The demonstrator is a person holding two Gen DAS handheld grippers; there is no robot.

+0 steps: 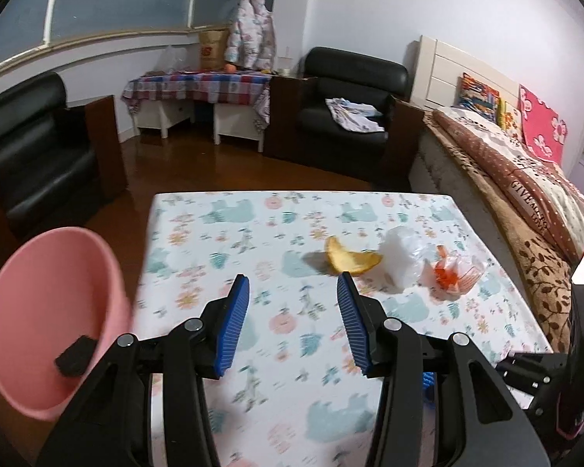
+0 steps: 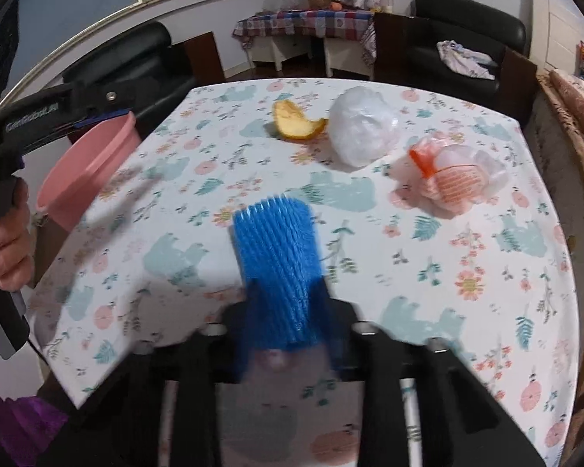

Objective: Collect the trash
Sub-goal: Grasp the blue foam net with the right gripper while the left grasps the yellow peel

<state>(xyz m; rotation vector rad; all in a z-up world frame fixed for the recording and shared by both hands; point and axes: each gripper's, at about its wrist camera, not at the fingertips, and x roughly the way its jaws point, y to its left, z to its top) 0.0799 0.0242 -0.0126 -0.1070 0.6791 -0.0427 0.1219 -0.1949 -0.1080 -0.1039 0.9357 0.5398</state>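
I am seeing the right claw (image 2: 278, 272) closing on blue foam netting (image 2: 280, 257); peel (image 2: 296, 122) and bags lying ahead on tabletop (image 2: 467, 241).

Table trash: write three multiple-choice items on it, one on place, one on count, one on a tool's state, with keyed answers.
1. Where is the pink bin?
A. off the table's left edge
B. on the bed
C. on the armchair

2. How many trash pieces lie on the table?
A. one
B. three
C. five

3. The left tool is:
A. shut on the peel
B. shut on the bin
C. open, holding nothing

Answers:
1 A, it sits beside the table's left edge.
2 B, orange peel, clear plastic bag, orange-printed wrapper.
3 C, its blue pads stand apart over bare cloth.
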